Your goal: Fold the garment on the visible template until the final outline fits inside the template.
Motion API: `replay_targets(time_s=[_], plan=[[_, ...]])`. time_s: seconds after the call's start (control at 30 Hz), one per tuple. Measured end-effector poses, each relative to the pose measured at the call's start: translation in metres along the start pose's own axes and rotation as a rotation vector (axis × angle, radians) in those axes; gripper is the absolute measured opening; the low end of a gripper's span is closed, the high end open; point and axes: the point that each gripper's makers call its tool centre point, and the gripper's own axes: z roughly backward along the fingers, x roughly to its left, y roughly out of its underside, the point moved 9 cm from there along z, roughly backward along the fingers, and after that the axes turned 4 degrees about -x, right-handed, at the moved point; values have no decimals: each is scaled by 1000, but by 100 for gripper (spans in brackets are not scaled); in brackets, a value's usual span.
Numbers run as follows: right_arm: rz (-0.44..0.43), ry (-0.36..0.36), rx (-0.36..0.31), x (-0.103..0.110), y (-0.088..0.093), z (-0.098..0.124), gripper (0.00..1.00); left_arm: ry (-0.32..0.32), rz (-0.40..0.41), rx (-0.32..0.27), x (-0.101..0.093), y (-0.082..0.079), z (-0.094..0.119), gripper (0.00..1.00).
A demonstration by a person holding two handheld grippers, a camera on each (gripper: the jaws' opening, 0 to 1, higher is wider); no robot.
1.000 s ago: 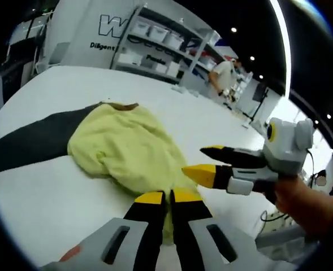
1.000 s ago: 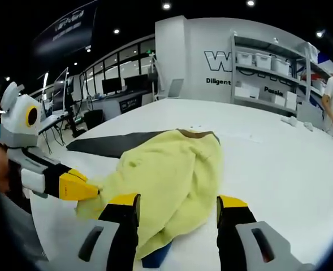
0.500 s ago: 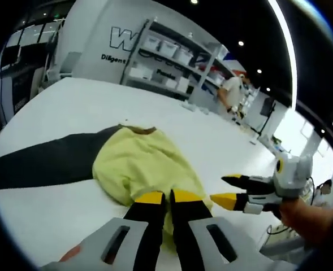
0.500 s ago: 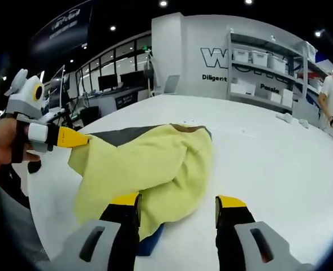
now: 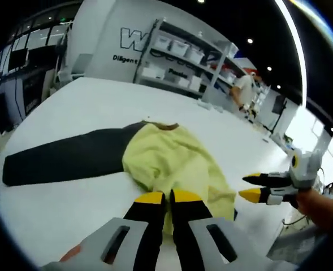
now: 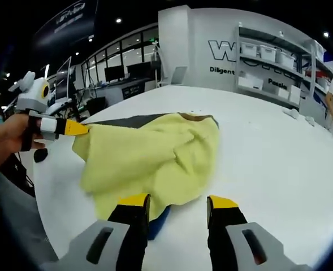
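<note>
1. On the white tabletop (image 5: 70, 101) the yellow garment (image 5: 174, 164) lay bunched over a dark template (image 5: 64, 161).
2. Left tool (image 5: 161, 197) was pressed together, pinching the garment's near edge.
3. Right tool (image 6: 174, 202) was spread, empty, over the cloth's edge.
4. Behind stood shelving (image 6: 273, 62) with bins and a lettered wall (image 6: 211, 45).

white wall (image 6: 194, 39), storage shelves (image 5: 180, 53)

Garment (image 6: 155, 155): soft matt yellow cloth; template (image 5: 64, 161): dark matt; table (image 6: 279, 164): smooth white.
</note>
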Motion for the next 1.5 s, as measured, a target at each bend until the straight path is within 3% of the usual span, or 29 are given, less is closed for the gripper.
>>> replay_targets(time_s=[0.27,0.63,0.97,1.07,1.27,1.5], plan=[[8,-66,93,10,15,0,23,-27,-4,20,10,9,3,0],[57,-89,203,18,31,-3,18,-44,13,41,17,17,4,0],[123,-115,244,27,36,-12,11,-40,20,50,18,20,3,0],[129,-120,244,24,35,-11,0,-39,20,54,18,21,4,0],[164,-93,247,9,30,-4,0,-41,20,59,18,22,4,0],[190,-7,262,-31,27,5,0,-34,16,79,16,23,5,0]])
